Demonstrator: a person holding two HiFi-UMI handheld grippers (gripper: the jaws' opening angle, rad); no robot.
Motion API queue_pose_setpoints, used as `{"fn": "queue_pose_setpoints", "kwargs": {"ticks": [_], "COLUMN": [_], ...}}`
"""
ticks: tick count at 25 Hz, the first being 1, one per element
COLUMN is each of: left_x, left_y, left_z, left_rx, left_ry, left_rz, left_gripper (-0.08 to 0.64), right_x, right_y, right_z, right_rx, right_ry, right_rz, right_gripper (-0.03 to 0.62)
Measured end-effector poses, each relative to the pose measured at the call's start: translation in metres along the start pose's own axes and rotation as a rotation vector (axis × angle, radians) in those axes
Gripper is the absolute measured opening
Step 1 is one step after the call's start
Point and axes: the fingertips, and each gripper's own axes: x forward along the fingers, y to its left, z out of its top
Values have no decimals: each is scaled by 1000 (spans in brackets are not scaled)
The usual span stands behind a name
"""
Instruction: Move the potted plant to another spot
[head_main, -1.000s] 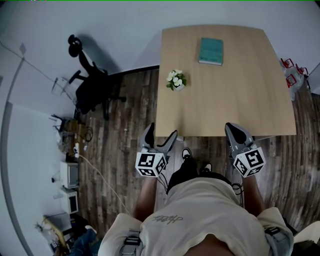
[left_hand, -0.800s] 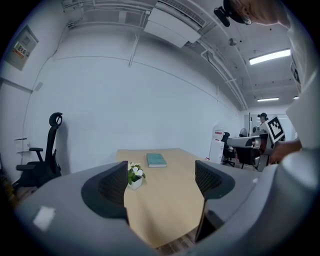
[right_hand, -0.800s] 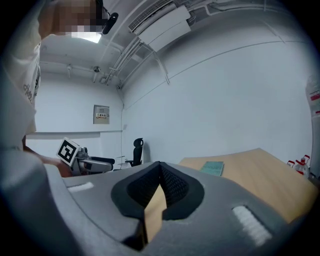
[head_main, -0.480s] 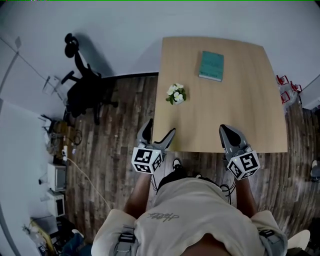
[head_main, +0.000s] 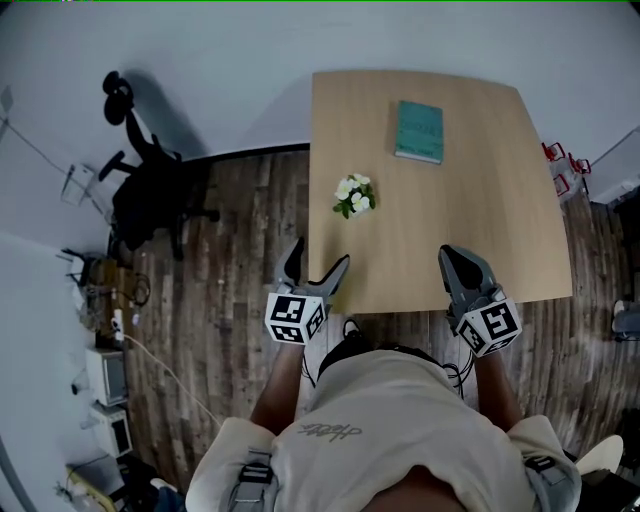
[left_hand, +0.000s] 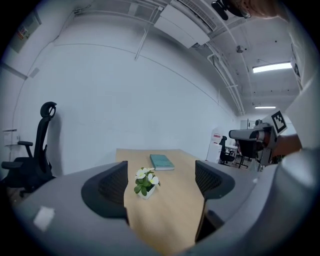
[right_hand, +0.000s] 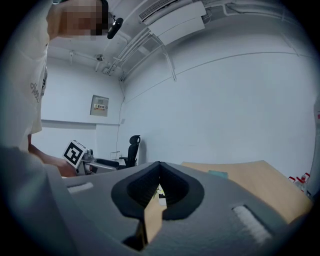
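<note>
Office interior: pale wooden desk (head_main: 480, 220) just ahead of the left gripper (head_main: 320, 256), black swivel chair (head_main: 140, 195) off to its left, ceiling strip lights (left_hand: 272, 66) above.

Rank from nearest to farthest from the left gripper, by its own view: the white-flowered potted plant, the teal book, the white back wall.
From the left gripper:
1. White-flowered potted plant, just ahead, seen through the gap of the open jaws.
2. Teal book, farther up the light wooden table, slightly right.
3. White back wall, beyond the table's far edge.
</note>
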Motion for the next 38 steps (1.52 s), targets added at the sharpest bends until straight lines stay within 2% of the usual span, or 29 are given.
{"fn": "queue_pose_setpoints", "kwargs": {"ticks": [7, 10, 14, 18, 23, 26, 30, 34, 38], "left_x": [20, 25, 45, 58, 77, 87, 95, 99, 104], "left_y": [17, 16, 14, 7, 5, 2, 1, 6, 14], "left_z": [-5, -5, 0, 3, 18, 21, 20, 17, 10], "left_rx": [6, 9, 39, 64, 67, 61, 54, 51, 34], "left_ry": [41, 60, 67, 79, 67, 81, 105, 126, 149], "left_rz": [-70, -87, -101, -86, -43, -34, -27, -5, -3], "left_gripper": [440, 442, 442, 442, 442, 442, 442, 442, 442], "right_x": [18, 20, 32, 38, 47, 52, 60, 69, 77], "right_y": [5, 8, -5, -27, -65, -81, -92, -95, -95], "right_z": [-4, -9, -11, -10, -8, -12, -23, -27, -34], "right_rx": [-6, -43, -24, -2, 9, 48, 90, 82, 115], "right_ry": [18, 28, 19, -9, -25, -32, -15, 1, 17], "right_rz": [-54, -53, -34, -16, 12, 37, 80, 126, 142], "right_gripper": [2, 2, 2, 3, 2, 2, 2, 2, 2]}}
